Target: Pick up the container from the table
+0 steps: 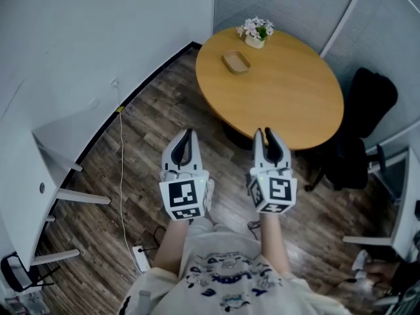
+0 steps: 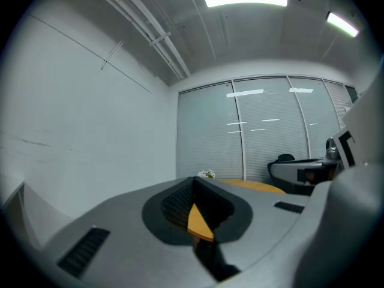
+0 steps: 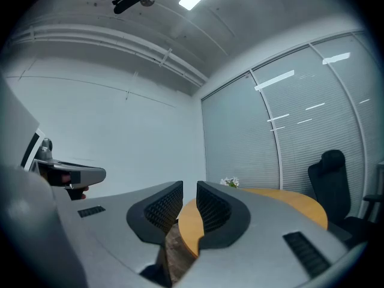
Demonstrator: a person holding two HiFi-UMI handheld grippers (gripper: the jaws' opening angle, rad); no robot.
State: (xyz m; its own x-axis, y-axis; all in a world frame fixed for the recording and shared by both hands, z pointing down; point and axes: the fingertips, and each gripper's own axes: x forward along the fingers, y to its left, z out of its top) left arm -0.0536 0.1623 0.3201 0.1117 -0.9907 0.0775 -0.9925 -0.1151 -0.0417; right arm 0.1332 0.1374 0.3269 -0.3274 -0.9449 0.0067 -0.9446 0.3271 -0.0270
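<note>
Shallow tan container (image 1: 236, 62), rounded-rectangular, open side up.
It lies flat on the round wooden table (image 1: 295, 110), well ahead of the left gripper (image 1: 188, 135) and right gripper (image 1: 267, 135), touching neither.

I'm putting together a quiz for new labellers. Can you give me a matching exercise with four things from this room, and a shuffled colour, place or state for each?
Things
1. container
2. flowers
3. chair
4. left gripper

Descriptions
A. black, beside the table
B. jaws shut, holding nothing
C. tan, shallow, lying on the table
D. white and pink, at the table's far edge

Pairs: 1-C, 2-D, 3-A, 4-B
</note>
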